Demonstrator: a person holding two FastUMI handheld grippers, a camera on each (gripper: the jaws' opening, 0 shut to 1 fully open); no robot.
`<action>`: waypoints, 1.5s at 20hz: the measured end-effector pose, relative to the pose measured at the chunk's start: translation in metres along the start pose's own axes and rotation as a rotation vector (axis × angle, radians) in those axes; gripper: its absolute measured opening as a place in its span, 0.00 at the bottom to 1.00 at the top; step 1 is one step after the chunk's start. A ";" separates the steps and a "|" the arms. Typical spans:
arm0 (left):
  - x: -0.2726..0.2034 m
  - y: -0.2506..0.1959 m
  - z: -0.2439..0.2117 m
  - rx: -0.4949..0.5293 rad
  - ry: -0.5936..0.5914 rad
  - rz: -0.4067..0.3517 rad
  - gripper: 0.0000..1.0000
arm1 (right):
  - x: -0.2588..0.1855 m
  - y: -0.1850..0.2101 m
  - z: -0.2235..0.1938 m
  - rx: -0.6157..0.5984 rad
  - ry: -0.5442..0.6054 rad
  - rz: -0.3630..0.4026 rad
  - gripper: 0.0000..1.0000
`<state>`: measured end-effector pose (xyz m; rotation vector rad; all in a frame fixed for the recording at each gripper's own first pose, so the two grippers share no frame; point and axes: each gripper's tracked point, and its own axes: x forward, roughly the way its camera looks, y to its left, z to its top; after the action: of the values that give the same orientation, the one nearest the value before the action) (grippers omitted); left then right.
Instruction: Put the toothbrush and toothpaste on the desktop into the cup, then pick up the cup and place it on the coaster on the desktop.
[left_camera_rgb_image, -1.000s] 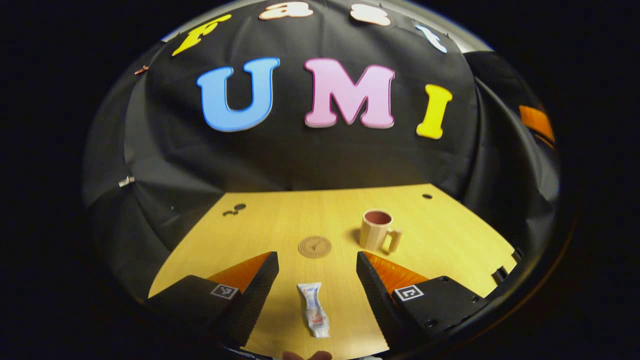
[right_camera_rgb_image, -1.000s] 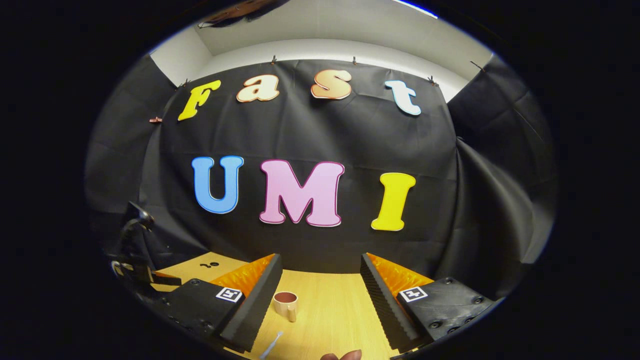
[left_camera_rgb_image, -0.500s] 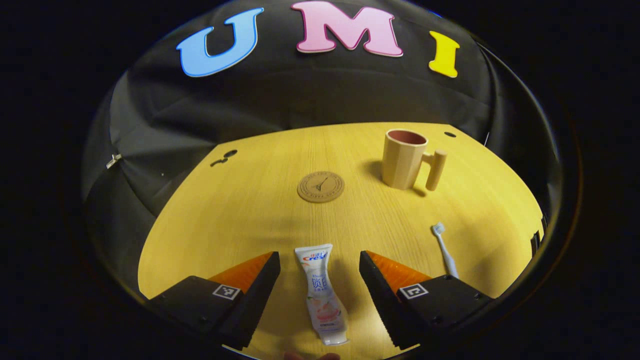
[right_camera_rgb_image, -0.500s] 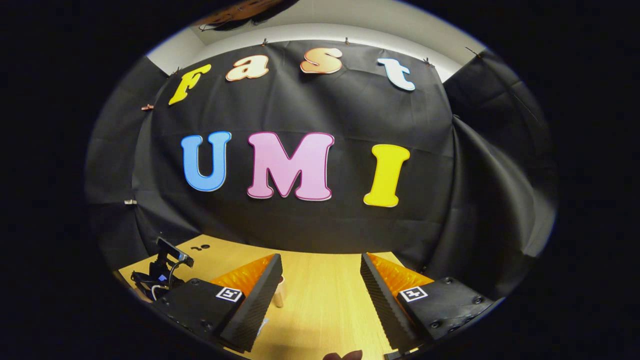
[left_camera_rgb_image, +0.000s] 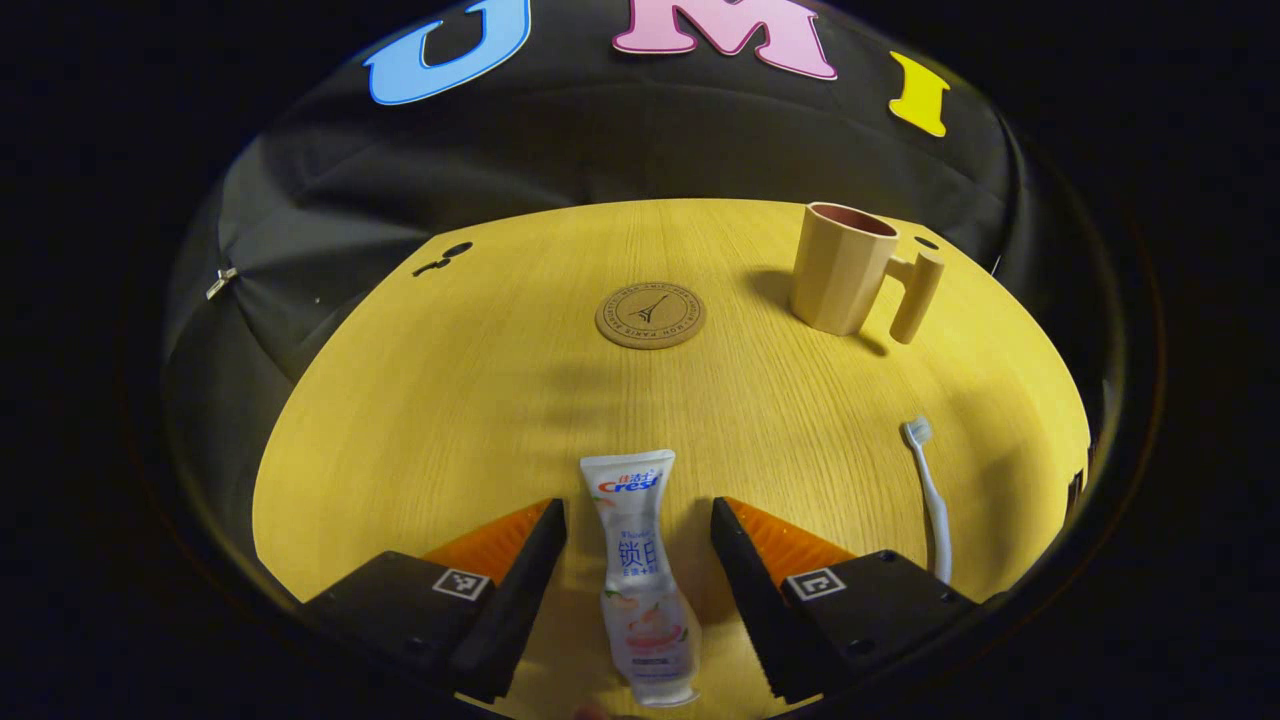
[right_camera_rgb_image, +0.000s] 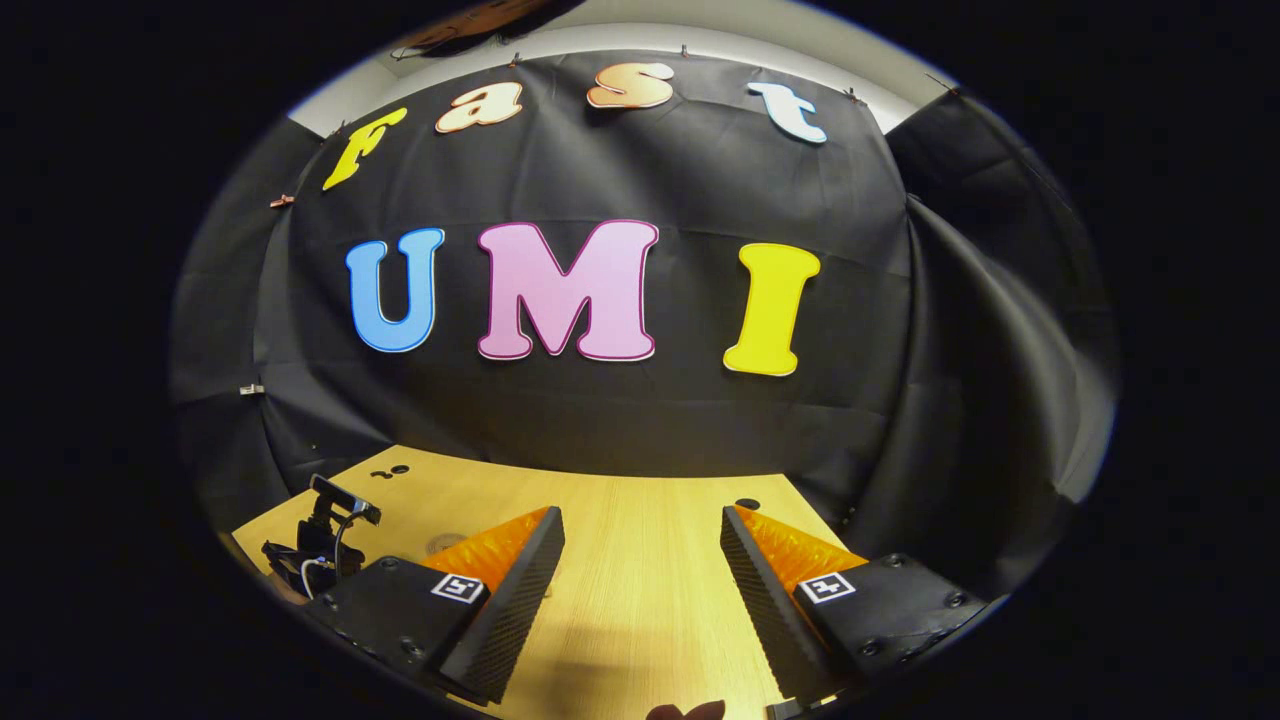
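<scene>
Left gripper open astride toothpaste, toothbrush handle end hidden

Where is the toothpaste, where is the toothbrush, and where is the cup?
toothpaste (left_camera_rgb_image: 634, 555), left gripper view, middle of the tube.
toothbrush (left_camera_rgb_image: 931, 497), left gripper view, middle of the handle.
cup (left_camera_rgb_image: 838, 275), left gripper view, outer side wall.

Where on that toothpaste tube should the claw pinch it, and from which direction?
Probably across the middle of the toothpaste tube, coming straight down from above. It lies flat on the desktop, lengthwise between the left claw's open fingers, so they already straddle its narrow width. The flat crimped far end gives less to squeeze; the wider end near the camera looks bulkier.
</scene>
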<state>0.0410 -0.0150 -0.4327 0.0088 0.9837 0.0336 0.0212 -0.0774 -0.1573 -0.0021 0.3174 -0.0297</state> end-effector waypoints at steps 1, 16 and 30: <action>-0.001 -0.002 0.001 -0.003 -0.004 -0.010 0.88 | 0.002 0.002 -0.003 0.002 0.007 0.005 0.97; -0.004 -0.008 -0.001 0.009 0.025 -0.130 0.22 | -0.007 0.044 -0.051 0.046 0.211 0.078 0.97; -0.150 0.036 0.050 -0.164 -0.293 -0.183 0.15 | 0.001 0.137 -0.176 -0.029 0.592 0.184 0.98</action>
<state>-0.0015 0.0165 -0.2791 -0.2208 0.6837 -0.0541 -0.0291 0.0598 -0.3262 0.0076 0.9085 0.1598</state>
